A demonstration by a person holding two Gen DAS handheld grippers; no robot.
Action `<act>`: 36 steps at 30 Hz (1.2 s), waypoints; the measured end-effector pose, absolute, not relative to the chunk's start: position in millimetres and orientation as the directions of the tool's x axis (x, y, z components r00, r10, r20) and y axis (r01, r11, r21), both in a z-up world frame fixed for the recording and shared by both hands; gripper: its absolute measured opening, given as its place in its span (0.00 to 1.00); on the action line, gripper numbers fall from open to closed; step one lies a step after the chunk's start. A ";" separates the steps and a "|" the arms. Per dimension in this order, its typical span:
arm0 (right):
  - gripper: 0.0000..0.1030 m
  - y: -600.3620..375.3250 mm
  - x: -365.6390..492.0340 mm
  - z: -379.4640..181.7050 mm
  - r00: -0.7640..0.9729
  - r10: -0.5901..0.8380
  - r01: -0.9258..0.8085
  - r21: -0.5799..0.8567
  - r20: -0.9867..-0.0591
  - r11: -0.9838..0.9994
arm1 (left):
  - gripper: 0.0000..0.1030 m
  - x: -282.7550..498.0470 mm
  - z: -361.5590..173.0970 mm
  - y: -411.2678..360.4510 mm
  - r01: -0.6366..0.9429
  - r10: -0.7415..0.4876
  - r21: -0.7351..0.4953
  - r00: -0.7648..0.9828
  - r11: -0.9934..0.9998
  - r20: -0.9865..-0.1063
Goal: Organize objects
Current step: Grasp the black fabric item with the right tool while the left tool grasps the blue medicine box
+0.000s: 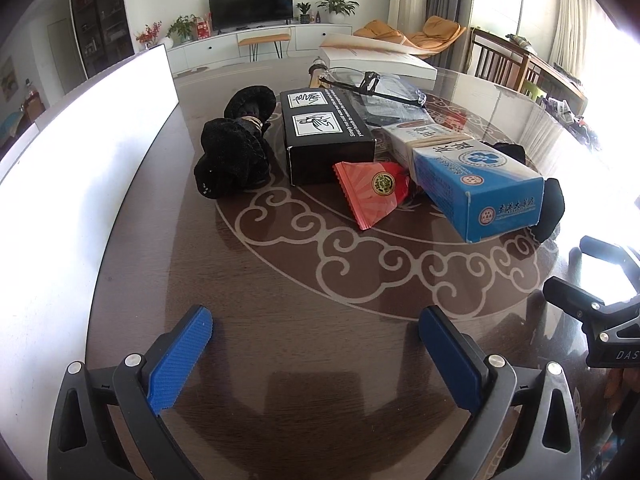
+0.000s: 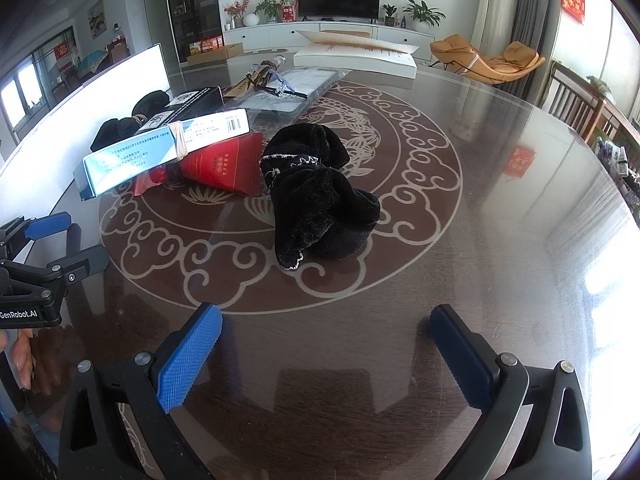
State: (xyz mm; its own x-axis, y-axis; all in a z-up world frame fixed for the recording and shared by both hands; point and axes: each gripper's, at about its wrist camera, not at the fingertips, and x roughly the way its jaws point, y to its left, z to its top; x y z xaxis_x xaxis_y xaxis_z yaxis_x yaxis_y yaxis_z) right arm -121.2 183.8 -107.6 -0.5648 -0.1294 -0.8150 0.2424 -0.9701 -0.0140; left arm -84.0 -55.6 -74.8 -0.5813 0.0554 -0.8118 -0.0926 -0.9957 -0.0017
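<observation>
"GenRobot.AI" is printed on the left gripper (image 2: 48,240)

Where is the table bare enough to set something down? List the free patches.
Free: the near strip between both open grippers, left gripper and right gripper, and the pile; also the table right of the black cloth. Crowded: around the blue box, red packet and black box.

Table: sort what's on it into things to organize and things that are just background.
To organize: black box, blue box, red packet, black cloth, glasses, black pouch.

Background: book, white board, TV, plants, orange chair.
</observation>
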 end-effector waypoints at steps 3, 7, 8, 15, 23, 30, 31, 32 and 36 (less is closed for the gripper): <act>1.00 183.9 -121.2 -107.6 -0.565 -0.130 0.243 -0.014 -0.815 -0.970 | 1.00 -84.0 -74.9 -55.7 -0.093 0.056 -0.002 -0.581 -0.996 -0.812; 1.00 183.2 -122.5 -107.7 -0.564 -0.133 0.246 -0.012 -0.815 -0.969 | 1.00 -84.1 -75.2 -55.5 -0.092 0.055 -0.002 -0.581 -0.996 -0.812; 1.00 182.1 -124.1 -107.6 -0.561 -0.137 0.253 -0.013 -0.816 -0.967 | 1.00 -83.9 -74.7 -55.6 -0.093 0.055 -0.002 -0.581 -0.996 -0.812; 1.00 165.6 -174.8 -104.3 -0.486 -0.166 0.317 0.004 -0.858 -0.949 | 1.00 -83.9 -75.3 -55.8 -0.093 0.057 -0.003 -0.581 -0.996 -0.812; 0.39 161.4 -177.7 -96.6 -0.566 -0.199 0.337 -0.003 -0.800 -0.942 | 1.00 -83.8 -75.3 -55.8 -0.092 0.057 -0.003 -0.581 -0.996 -0.812; 0.38 183.6 -130.3 -97.6 -0.599 -0.178 0.309 -0.020 -0.781 -0.951 | 1.00 -83.6 -75.2 -55.8 -0.092 0.057 -0.004 -0.581 -0.996 -0.812; 0.38 186.6 -129.6 -97.9 -0.598 -0.181 0.302 -0.011 -0.781 -0.953 | 1.00 -83.4 -74.7 -56.0 -0.092 0.057 -0.004 -0.581 -0.996 -0.812; 0.38 187.5 -129.8 -98.1 -0.597 -0.183 0.299 -0.005 -0.781 -0.954 | 1.00 -83.3 -74.2 -56.1 -0.092 0.057 -0.004 -0.581 -0.996 -0.812; 0.39 188.5 -131.3 -98.2 -0.599 -0.179 0.298 -0.009 -0.781 -0.955 | 1.00 -75.7 -71.5 -59.8 -0.149 0.126 -0.050 -0.563 -0.988 -0.817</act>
